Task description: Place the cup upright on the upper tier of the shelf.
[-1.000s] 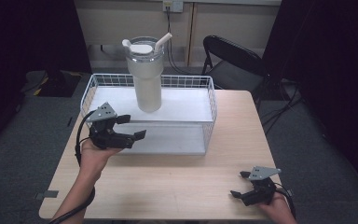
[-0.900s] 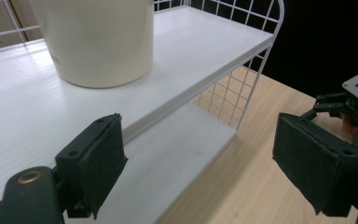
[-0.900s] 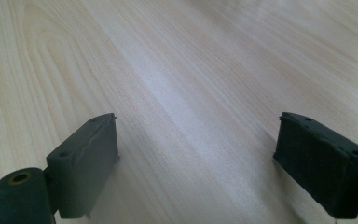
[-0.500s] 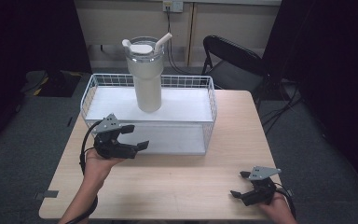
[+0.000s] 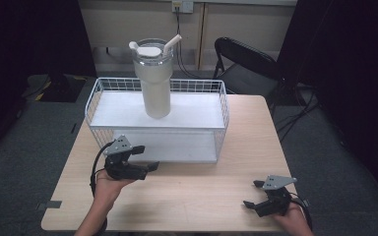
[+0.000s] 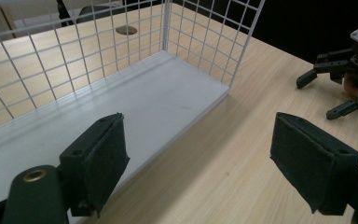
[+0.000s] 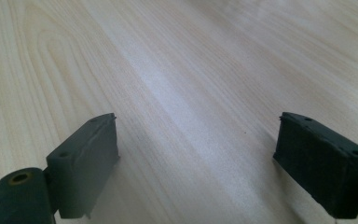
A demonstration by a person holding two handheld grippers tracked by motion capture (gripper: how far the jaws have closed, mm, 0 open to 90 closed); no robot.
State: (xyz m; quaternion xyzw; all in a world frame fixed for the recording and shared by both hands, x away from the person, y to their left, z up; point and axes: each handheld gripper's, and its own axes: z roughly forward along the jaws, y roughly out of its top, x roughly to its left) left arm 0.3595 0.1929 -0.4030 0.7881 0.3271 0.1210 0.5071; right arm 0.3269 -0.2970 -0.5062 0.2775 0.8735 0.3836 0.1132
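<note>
Left gripper [image 5: 145,160] hanging out by the front of the wire basket [image 5: 94,101], jaws spread wide, nothing in them. Cream tumbler [image 5: 155,83] with lid and straw standing upright on the basket's white shelf. Right gripper [image 5: 254,194] down at the table's [image 5: 202,182] near right corner, also gaping, empty. Up close from the left gripper view: bare basket floor [image 6: 121,107].

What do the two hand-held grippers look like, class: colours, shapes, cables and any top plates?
Both the left gripper and the right gripper are black linkage frames ending in two flat black padded jaws. Each carries a grey three-cornered plate on top and trails a black cable. No sleeves are visible on the forearms.
</note>
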